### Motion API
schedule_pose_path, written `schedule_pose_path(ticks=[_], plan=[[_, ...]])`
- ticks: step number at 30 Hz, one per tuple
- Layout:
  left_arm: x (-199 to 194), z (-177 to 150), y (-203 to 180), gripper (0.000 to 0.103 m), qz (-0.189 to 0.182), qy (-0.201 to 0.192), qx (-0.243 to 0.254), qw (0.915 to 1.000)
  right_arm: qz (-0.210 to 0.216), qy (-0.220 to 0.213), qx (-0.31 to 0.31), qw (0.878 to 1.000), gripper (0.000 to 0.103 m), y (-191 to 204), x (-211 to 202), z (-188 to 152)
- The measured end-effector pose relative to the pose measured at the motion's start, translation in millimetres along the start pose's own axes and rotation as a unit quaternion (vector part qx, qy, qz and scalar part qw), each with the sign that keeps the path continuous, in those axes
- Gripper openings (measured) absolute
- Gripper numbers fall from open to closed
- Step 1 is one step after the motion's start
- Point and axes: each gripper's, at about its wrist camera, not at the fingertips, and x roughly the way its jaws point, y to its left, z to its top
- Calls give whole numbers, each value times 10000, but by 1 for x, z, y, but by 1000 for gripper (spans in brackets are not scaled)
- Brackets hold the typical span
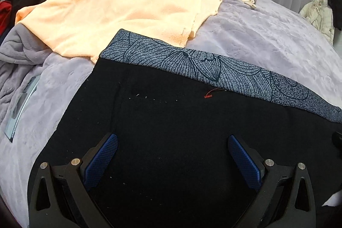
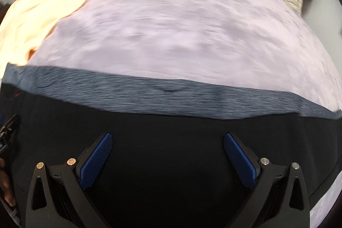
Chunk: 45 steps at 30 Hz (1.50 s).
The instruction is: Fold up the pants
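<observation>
**Soft black pants waiting on the bed**

The pants lie flat on the bed, on its fuzzy purple blanket. They are black, with a gray flower-pattern waistband along the far edge. An orange towel sits just past the waistband, and one corner of the waistband lies on top of it.

The left hand-held gripper is wide open above the black cloth and holds nothing. The right hand-held gripper is wide open too, also over the pants, with nothing between its fingers. The right view is blurry.

The pants look soft, thin and light. They will bend and flop, not stay stiff. They may slide a little on the fuzzy blanket. A good place to pinch is probably the waistband's two ends, where the cloth looks thicker.
</observation>
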Motion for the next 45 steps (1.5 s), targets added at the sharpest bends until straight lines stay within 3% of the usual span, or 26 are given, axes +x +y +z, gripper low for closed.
schedule_pose_path(ticks=[9,11,12,16,20,22,28,34,39,45], plan=[[6,8,-1,103,-54,75,-54,9999,-543,75,934,9941,102,-115,-21,-27],[6,12,-4,103,35,187,-23,9998,-891,152,1171,9890,103,-119,-24,-24],[3,16,-5,103,52,249,-6,9997,-870,52,1172,9893,103,-115,-35,-23],[-10,28,-2,103,-686,188,-257,9971,240,-459,53,9986,103,-46,-57,2],[15,22,-10,103,-628,341,-52,9974,1199,-321,-1105,9861,103,25,-51,25],[13,17,-13,103,-598,109,-38,9981,1298,-197,-1748,9758,103,62,-38,33],[15,16,-11,103,-568,63,-58,9984,1406,213,-2953,9447,103,132,2,40],[16,13,-10,103,-541,22,-77,9985,1652,551,-3743,9108,103,168,31,55],[17,12,-9,103,-579,0,-107,9983,2047,633,-3706,9037,103,173,43,63],[18,13,-8,103,-592,-10,-110,9982,2055,558,-3706,9040,102,178,45,62]])
